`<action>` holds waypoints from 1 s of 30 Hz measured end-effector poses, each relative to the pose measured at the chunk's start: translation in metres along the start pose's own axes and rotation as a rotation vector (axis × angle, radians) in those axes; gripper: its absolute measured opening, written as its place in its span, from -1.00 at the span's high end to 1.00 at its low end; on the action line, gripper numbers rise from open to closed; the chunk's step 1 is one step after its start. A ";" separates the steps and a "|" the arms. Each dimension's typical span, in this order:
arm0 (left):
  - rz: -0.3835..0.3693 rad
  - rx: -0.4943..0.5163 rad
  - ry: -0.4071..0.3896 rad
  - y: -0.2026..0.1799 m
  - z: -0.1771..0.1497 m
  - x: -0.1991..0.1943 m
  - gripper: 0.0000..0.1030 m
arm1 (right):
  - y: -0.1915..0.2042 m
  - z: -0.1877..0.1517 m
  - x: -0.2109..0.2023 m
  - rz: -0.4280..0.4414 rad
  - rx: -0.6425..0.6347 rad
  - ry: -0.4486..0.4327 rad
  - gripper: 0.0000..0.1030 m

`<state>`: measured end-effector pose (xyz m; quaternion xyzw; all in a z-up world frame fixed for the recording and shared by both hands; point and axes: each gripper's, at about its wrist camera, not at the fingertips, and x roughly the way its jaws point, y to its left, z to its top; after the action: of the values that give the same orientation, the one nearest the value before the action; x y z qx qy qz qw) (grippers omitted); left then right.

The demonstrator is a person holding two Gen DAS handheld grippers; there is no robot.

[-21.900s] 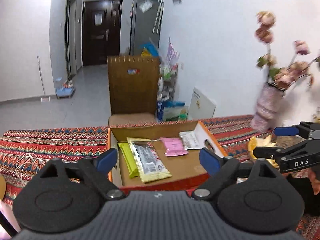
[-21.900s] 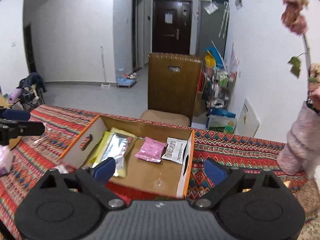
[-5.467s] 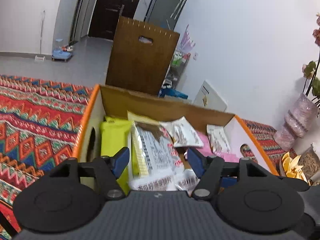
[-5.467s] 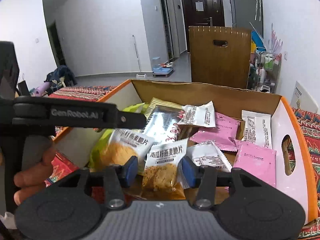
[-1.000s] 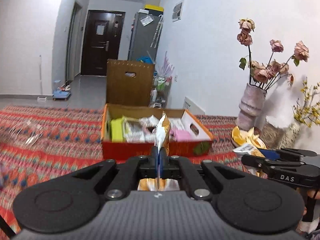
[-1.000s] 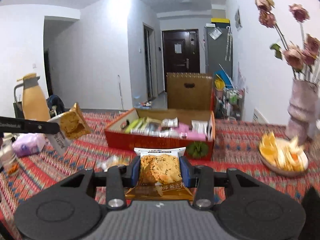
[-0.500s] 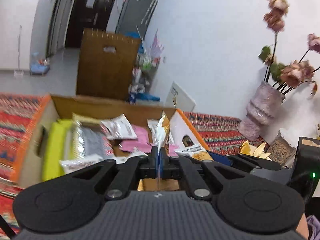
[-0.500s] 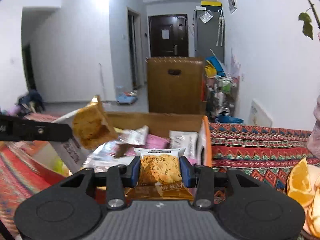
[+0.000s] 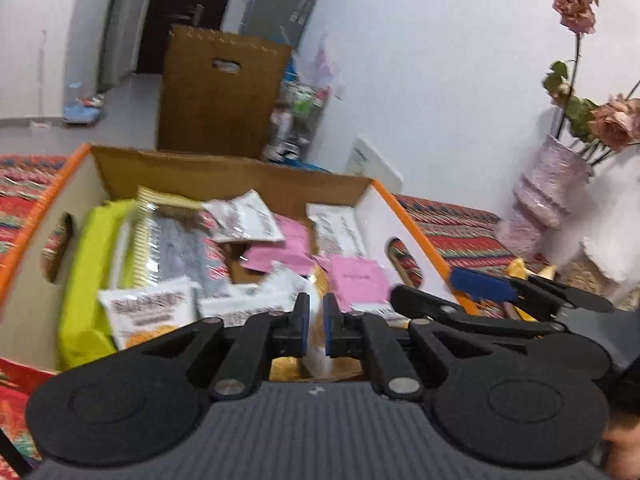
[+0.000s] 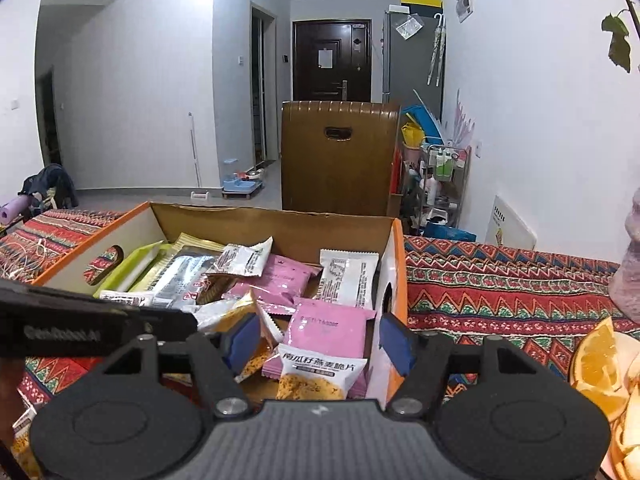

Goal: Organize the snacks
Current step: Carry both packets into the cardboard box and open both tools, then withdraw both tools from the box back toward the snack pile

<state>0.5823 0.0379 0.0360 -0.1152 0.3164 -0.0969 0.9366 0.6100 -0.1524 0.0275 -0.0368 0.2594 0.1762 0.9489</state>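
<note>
Over the cardboard box [image 10: 276, 220], the right gripper [image 10: 320, 340] has its jaws apart above a dropped oat-crisp packet [image 10: 316, 376], while the left gripper [image 9: 316, 320], jaws nearly together on an orange packet [image 9: 318, 332], may spill it outside.

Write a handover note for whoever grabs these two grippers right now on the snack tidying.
Left gripper: jaws closed on an orange snack packet, held edge-up over the cardboard box.
Right gripper: jaws open and empty, above an oat-crisp packet lying in the box's near right corner.
Done: the box already holds many packets, among them a pink packet and a green packet.
To do: release the left packet into the box. Whether loose snacks remain on the table is out of view.
</note>
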 end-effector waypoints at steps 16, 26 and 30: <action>0.195 0.177 -0.132 0.007 -0.056 -0.206 0.11 | 0.037 -0.014 -0.172 0.012 -0.063 -0.107 -0.48; 0.256 0.218 -0.197 -0.009 -0.173 -0.324 -0.64 | 0.073 -0.109 -0.291 0.017 -0.050 -0.073 -0.68; 0.245 0.166 -0.175 -0.012 -0.223 -0.342 -0.89 | 0.082 -0.154 -0.326 -0.002 0.027 -0.070 -0.79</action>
<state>0.1771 0.0788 0.0623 -0.0061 0.2361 0.0028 0.9717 0.2453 -0.2029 0.0612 -0.0182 0.2282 0.1729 0.9580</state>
